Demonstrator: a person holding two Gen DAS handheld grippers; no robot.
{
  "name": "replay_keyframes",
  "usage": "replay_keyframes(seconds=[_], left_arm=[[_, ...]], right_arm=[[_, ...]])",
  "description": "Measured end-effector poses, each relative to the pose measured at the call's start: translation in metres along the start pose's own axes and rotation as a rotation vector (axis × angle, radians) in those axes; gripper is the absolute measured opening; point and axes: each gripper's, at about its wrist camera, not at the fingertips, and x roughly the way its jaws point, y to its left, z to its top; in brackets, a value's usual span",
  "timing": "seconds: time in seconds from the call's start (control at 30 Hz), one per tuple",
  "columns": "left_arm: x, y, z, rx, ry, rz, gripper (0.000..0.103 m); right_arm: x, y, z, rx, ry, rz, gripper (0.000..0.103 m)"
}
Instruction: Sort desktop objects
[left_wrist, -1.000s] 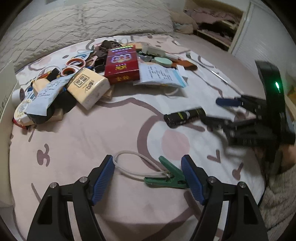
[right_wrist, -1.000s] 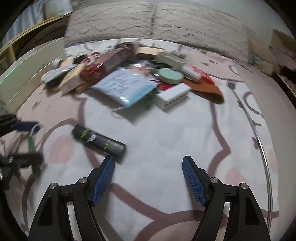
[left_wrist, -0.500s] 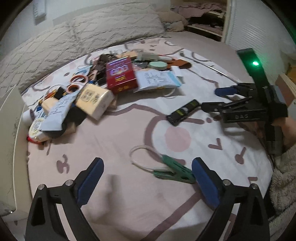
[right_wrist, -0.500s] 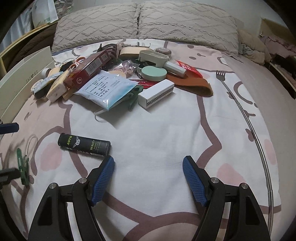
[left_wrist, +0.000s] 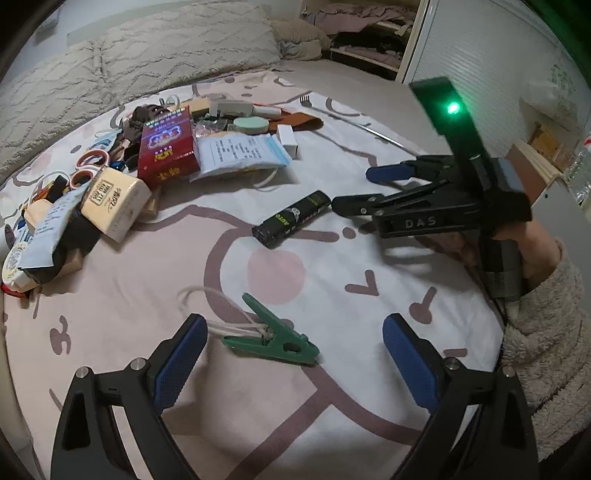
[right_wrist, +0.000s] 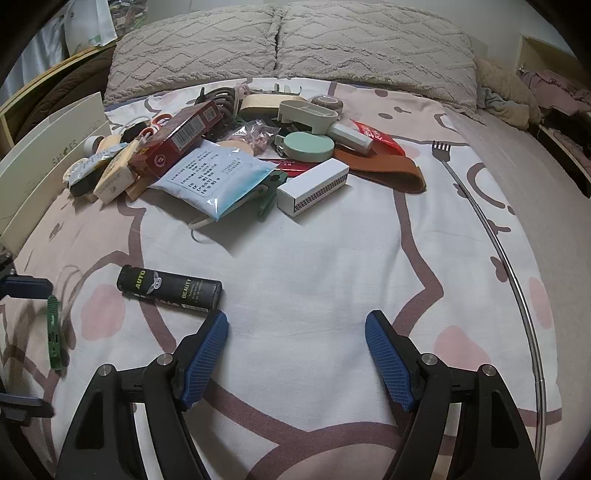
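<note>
A green plastic clip (left_wrist: 273, 341) with a white cord loop (left_wrist: 207, 295) lies on the patterned bed sheet (left_wrist: 332, 387). My left gripper (left_wrist: 292, 318) stands wide open over it, and neither pad touches it. The same clip (right_wrist: 53, 332) shows at the left edge of the right wrist view. A black lighter (right_wrist: 170, 290) lies flat just left of my right gripper (right_wrist: 296, 314), which is open above bare sheet with nothing between its fingers. In the left wrist view the right gripper (left_wrist: 352, 188), held by a hand in a fleecy sleeve, points at the lighter (left_wrist: 291, 219).
A pile lies toward the pillows (right_wrist: 288, 40): red box (right_wrist: 177, 134), blue-white packet (right_wrist: 210, 173), white box (right_wrist: 314, 188), green round case (right_wrist: 304, 146), brown strap (right_wrist: 388, 170), tissue pack (left_wrist: 114, 201), tape rolls (left_wrist: 90, 160). A metal back scratcher (right_wrist: 480, 218) runs along the right. A cardboard panel (right_wrist: 48, 155) stands left.
My left gripper's jaws have spread much wider around the green clip, and its view has rolled and backed off a little. The right gripper has hardly shifted.
</note>
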Motion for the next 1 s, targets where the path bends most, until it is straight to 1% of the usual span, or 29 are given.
replay_keyframes(seconds=[0.07, 0.13, 0.2, 0.27, 0.37, 0.43, 0.5, 0.6, 0.8, 0.87, 0.93, 1.0], left_arm=[[0.003, 0.002, 0.001, -0.014, -0.006, -0.005, 0.096], [0.003, 0.003, 0.002, -0.026, -0.013, -0.001, 0.095], [0.0, 0.003, 0.003, -0.023, -0.03, 0.01, 0.095], [-0.005, 0.003, 0.004, -0.014, -0.052, 0.013, 0.095], [-0.012, 0.001, 0.005, 0.003, -0.092, -0.01, 0.095], [-0.013, -0.002, 0.006, 0.02, -0.101, -0.027, 0.095], [-0.01, -0.006, 0.007, 0.045, -0.097, -0.033, 0.095], [-0.002, -0.009, 0.007, 0.07, -0.074, -0.036, 0.095], [0.008, -0.004, 0.001, 0.05, -0.019, -0.017, 0.095], [0.009, -0.004, -0.001, 0.044, 0.002, 0.017, 0.095], [0.009, -0.002, -0.003, 0.034, 0.008, 0.042, 0.095], [0.007, 0.002, -0.004, 0.014, 0.003, 0.038, 0.095]], right_arm=[[-0.002, 0.001, 0.0, 0.005, -0.007, 0.018, 0.077], [-0.006, 0.003, 0.001, 0.016, -0.018, 0.054, 0.077], [-0.01, 0.006, 0.002, 0.017, -0.032, 0.087, 0.077], [-0.013, 0.01, 0.003, 0.011, -0.039, 0.097, 0.077], [-0.014, 0.015, 0.004, 0.014, -0.042, 0.12, 0.077], [-0.013, 0.018, 0.005, 0.022, -0.04, 0.146, 0.077], [-0.011, 0.023, 0.006, 0.024, -0.037, 0.164, 0.077], [-0.008, 0.029, 0.005, 0.013, -0.029, 0.162, 0.077], [-0.005, 0.035, 0.004, 0.001, -0.02, 0.147, 0.077], [-0.005, 0.036, 0.004, 0.006, -0.021, 0.147, 0.077], [-0.004, 0.036, 0.004, 0.014, -0.021, 0.142, 0.077], [-0.004, 0.037, 0.005, 0.017, -0.02, 0.14, 0.077]])
